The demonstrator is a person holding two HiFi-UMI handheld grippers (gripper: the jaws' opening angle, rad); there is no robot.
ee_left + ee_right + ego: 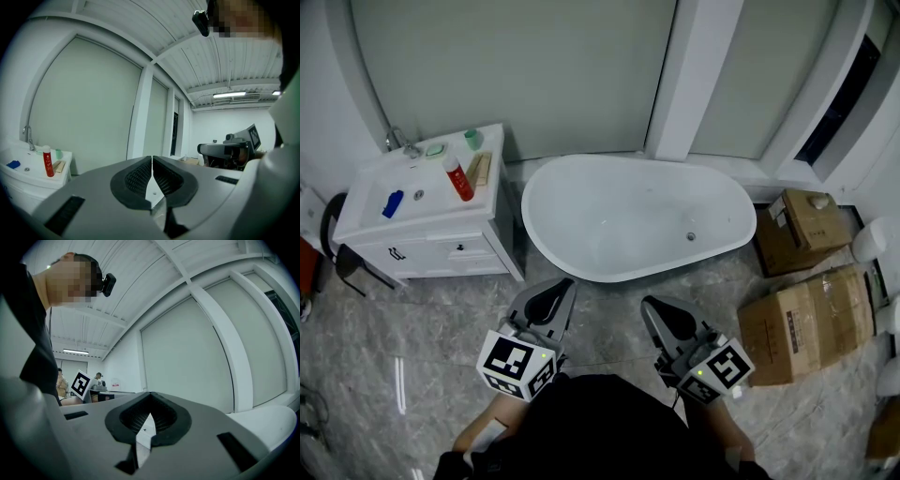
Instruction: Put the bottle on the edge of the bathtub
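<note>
The slim red plastic bottle with a white cap (459, 178) is stood upright on the white vanity counter (366, 202), far left of the white oval bathtub (623, 158). It is judged light, stiff and slippery, and best taken at mid-body. The left gripper (561, 286) and right gripper (654, 307) are held near, jaws closed on nothing.

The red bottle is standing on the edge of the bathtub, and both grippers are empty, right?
No. The red bottle stands on the sink cabinet beside the bathtub, not on its edge, as the head view shows. The left gripper and right gripper are empty, yes.
</note>
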